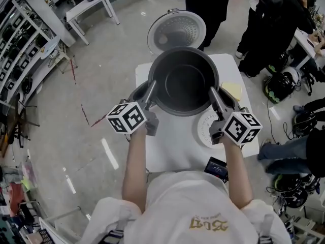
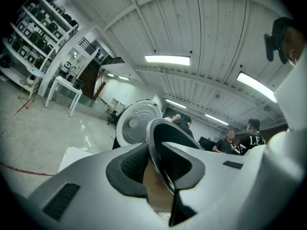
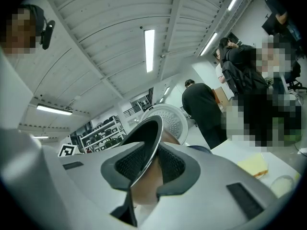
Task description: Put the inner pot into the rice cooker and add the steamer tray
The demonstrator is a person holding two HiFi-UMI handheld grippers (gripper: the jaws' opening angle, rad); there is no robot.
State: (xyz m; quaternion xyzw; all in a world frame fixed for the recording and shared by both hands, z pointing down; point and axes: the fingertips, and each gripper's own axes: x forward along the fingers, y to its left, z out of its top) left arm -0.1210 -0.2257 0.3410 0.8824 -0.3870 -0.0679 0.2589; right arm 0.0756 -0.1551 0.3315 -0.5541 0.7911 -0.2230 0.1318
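The dark round inner pot (image 1: pixel 183 83) hangs in the air between my two grippers, mouth up, with nothing in it. My left gripper (image 1: pixel 151 87) is shut on its left rim and my right gripper (image 1: pixel 213 92) on its right rim. The pot's thin rim (image 2: pixel 154 145) runs between the left gripper's (image 2: pixel 160 163) pads, and in the right gripper view the rim (image 3: pixel 146 137) sits the same way in the right gripper (image 3: pixel 148 164). The rice cooker's grey body (image 1: pixel 136 93) shows just under the pot, its white lid (image 1: pixel 175 32) standing open behind. A white round steamer tray (image 1: pixel 205 130) lies on the table beneath my right gripper.
The white table (image 1: pixel 172 146) carries a yellow cloth (image 1: pixel 231 90) at the right and a dark device (image 1: pixel 216 166) at its near edge. People stand behind and to the right of the table. Shelving lines the left wall and a small white table (image 1: pixel 91 9) stands at the back left.
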